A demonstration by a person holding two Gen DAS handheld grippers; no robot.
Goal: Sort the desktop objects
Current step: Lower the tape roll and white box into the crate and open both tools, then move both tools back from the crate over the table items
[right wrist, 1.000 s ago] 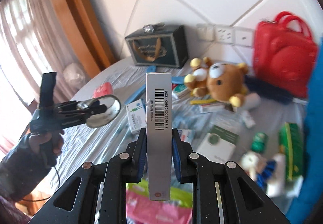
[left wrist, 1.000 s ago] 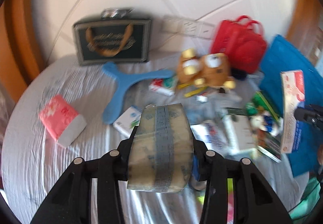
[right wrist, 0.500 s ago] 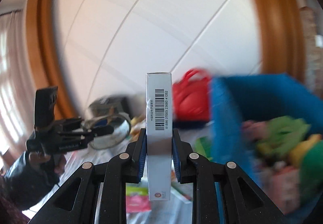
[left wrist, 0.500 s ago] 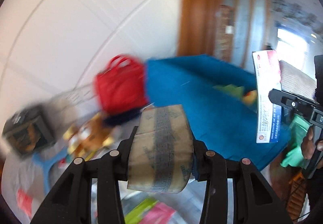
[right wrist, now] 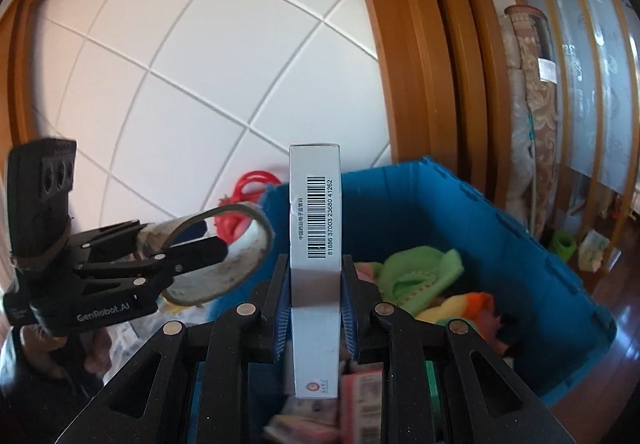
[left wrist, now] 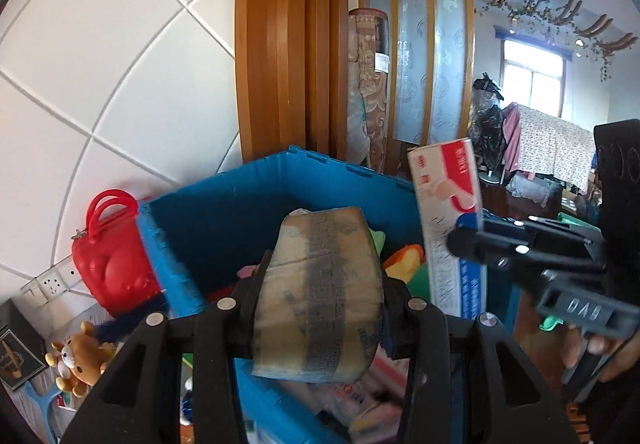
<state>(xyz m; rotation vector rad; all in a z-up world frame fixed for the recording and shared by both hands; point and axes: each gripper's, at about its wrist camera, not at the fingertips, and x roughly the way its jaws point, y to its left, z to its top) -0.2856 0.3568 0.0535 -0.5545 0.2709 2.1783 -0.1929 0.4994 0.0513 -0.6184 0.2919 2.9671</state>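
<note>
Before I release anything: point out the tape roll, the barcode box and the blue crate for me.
tape roll (left wrist: 320, 296): left wrist view, on its outer taped face.
barcode box (right wrist: 315, 228): right wrist view, on its narrow barcode side.
blue crate (right wrist: 480, 220): right wrist view, on its inner far wall.

Tape roll (left wrist: 320, 296) & box (right wrist: 315, 268) over bin (right wrist: 460, 212); bag (left wrist: 112, 268) left of bin, by wall.

A white tiled wall (left wrist: 100, 64) meets a wooden door frame (left wrist: 280, 44), with a bright window (left wrist: 532, 84) beyond.
</note>
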